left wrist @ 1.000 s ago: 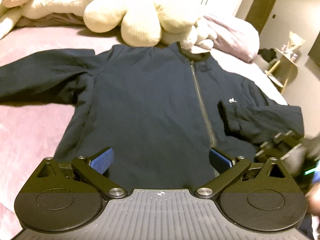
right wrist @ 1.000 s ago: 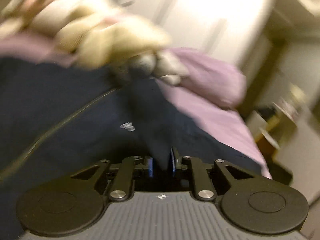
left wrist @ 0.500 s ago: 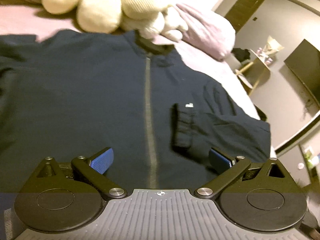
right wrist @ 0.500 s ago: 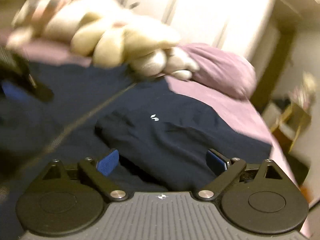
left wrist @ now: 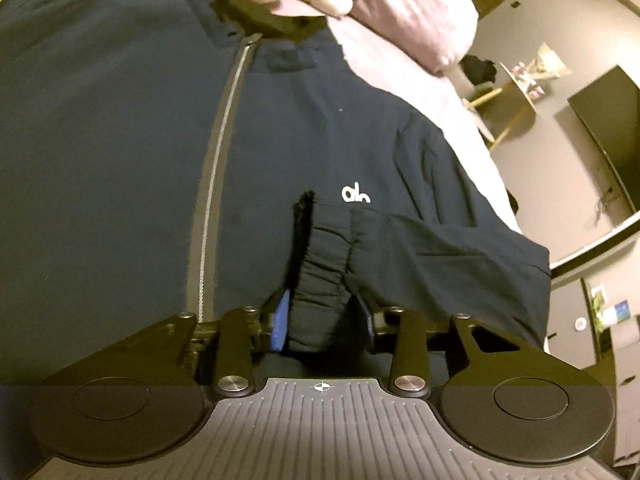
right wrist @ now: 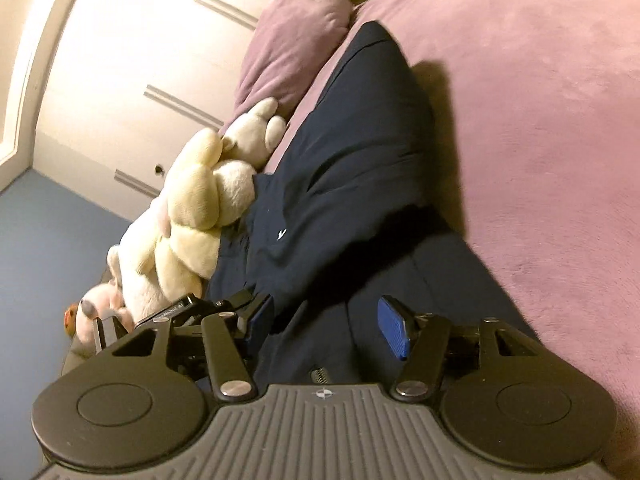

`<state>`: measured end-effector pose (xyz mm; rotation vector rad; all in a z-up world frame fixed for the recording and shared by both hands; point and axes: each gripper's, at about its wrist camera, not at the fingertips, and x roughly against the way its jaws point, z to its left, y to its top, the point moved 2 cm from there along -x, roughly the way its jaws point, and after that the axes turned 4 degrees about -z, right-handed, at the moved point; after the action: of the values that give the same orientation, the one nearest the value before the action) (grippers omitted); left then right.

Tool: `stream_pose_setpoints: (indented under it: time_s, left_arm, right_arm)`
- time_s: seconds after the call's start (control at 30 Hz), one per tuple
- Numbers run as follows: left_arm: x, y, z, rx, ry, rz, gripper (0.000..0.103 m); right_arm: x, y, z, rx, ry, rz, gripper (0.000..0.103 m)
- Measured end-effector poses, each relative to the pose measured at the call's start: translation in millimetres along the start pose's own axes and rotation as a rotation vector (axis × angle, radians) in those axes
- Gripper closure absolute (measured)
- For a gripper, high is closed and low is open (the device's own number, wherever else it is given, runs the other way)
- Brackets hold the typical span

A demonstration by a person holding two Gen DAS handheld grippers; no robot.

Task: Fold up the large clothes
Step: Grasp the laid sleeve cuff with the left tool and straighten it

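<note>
- Jaws of the left gripper [left wrist: 324, 316] clench the sleeve cuff [left wrist: 320, 276] lying across the jacket [left wrist: 120, 160] on the bed [right wrist: 540, 120], likely to position the fold.
- Right gripper [right wrist: 326, 326]: jaws released over the jacket's hem.

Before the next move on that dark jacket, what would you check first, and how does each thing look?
1. Left gripper shut on the sleeve cuff: ok.
2. Right gripper open, holding nothing: ok.
3. Sleeve lies folded across the jacket chest: ok.
4. Plush toy clear of the collar: not ok, it rests against it.
5. Other sleeve's position: cannot tell, out of view.
</note>
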<state>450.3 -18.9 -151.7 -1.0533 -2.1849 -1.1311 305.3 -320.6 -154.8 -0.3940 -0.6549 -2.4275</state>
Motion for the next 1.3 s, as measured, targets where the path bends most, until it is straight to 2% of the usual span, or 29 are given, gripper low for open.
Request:
stream_pose_setpoints:
  time_s: [0.1,0.13,0.17,0.3,0.37,0.43,0.5,0.57,0.63,0.73,0.8,0.83,0.87,1.0,1.1,1.17,1.2,1.3]
  left_arm:
    - [4,0,1,-0.002,0.000,-0.018,0.081]
    - [10,1,2,-0.003,-0.005,-0.031,0.093]
    - [17,2,2,0.003,-0.018,-0.041,0.094]
    - [60,15,12,-0.041,0.014,-0.128,0.094]
    - [87,23,27,-0.075,0.087,-0.189,0.094]
    - [103,29,48,-0.080,0.200,-0.232,0.094]
    - [114,32,72,-0.058,0.300,-0.249,0.094]
    - [118,30,90,-0.027,0.351,-0.253,0.092]
    - [118,25,103,0.019,0.305,-0.243,0.090]
    - [111,23,110,0.044,0.268,-0.224,0.075]
    - [104,25,110,0.023,0.272,-0.209,0.078]
    - [101,29,110,0.010,0.275,-0.205,0.089]
    - [98,32,106,0.002,0.270,-0.206,0.092]
    - [112,44,91,-0.035,0.240,-0.259,0.094]
    - [120,59,78,-0.074,0.249,-0.310,0.094]
    - [125,69,71,-0.097,0.263,-0.346,0.095]
    - [128,74,69,-0.098,0.268,-0.365,0.095]
    - [136,83,63,-0.123,0.298,-0.432,0.095]
  right_arm:
    - [-3,-4,-4,-0.006,-0.013,-0.029,0.047]
    - [-3,-4,-4,-0.010,-0.008,-0.029,0.048]
    - [1,-5,-3,-0.013,-0.008,-0.026,0.048]
    - [-1,0,1,-0.035,0.020,0.016,0.048]
    - [-8,4,10,-0.012,0.012,0.014,0.048]
    - [-7,6,16,0.015,0.003,0.005,0.048]
    - [-8,6,19,0.026,-0.002,0.011,0.048]
    - [-13,4,21,0.029,-0.010,0.024,0.048]
    - [-19,4,25,0.031,-0.012,0.037,0.048]
    - [-31,4,32,0.023,-0.001,0.047,0.048]
    - [-40,5,35,0.012,0.001,0.057,0.048]
    - [-44,6,36,0.006,0.004,0.061,0.048]
    - [-49,7,39,0.001,0.006,0.062,0.048]
    - [-62,19,40,-0.039,0.006,0.022,0.046]
    - [-73,35,30,-0.136,0.010,-0.039,0.034]
    - [-87,44,21,-0.208,-0.002,-0.055,0.034]
    - [-93,47,17,-0.235,-0.003,-0.054,0.035]
    - [-114,57,15,-0.262,-0.050,-0.053,0.051]
